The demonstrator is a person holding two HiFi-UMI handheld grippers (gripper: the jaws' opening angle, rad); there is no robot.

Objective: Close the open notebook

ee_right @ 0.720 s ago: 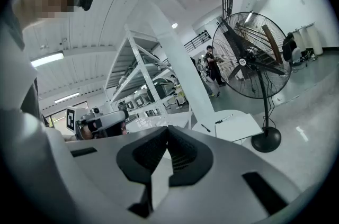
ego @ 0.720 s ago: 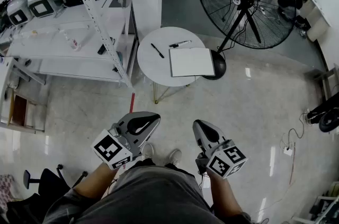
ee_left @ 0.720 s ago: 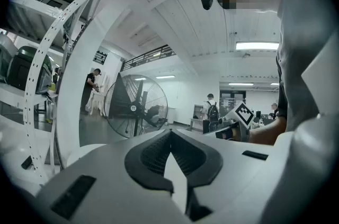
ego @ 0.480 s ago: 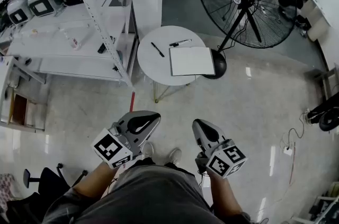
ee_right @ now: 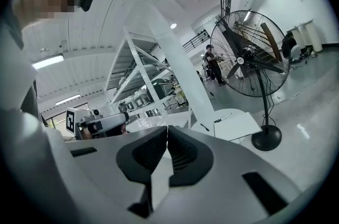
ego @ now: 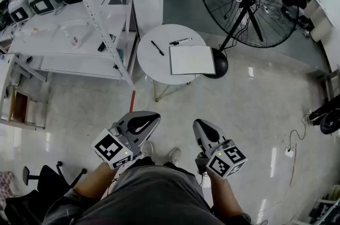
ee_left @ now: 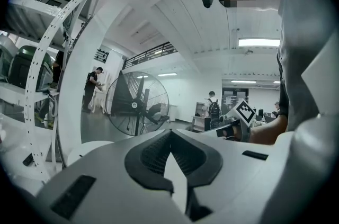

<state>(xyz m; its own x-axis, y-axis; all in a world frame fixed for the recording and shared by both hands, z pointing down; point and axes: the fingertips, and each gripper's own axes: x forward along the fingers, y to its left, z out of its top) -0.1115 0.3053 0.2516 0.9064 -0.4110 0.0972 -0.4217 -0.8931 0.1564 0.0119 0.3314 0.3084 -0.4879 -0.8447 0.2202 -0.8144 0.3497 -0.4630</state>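
Moved: nothing noticeably; left gripper [ego: 151, 120] and right gripper [ego: 201, 128] kept low.
Jaws: both pressed together, empty.
Notebook [ego: 191, 59]: well ahead, nearer right gripper.

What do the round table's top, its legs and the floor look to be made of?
Table top: smooth matte white, likely painted wood or laminate; no grain shows. Legs: thin yellowish rods, probably metal wire. Floor: glossy pale tile or polished stone; it mirrors the ceiling lights.
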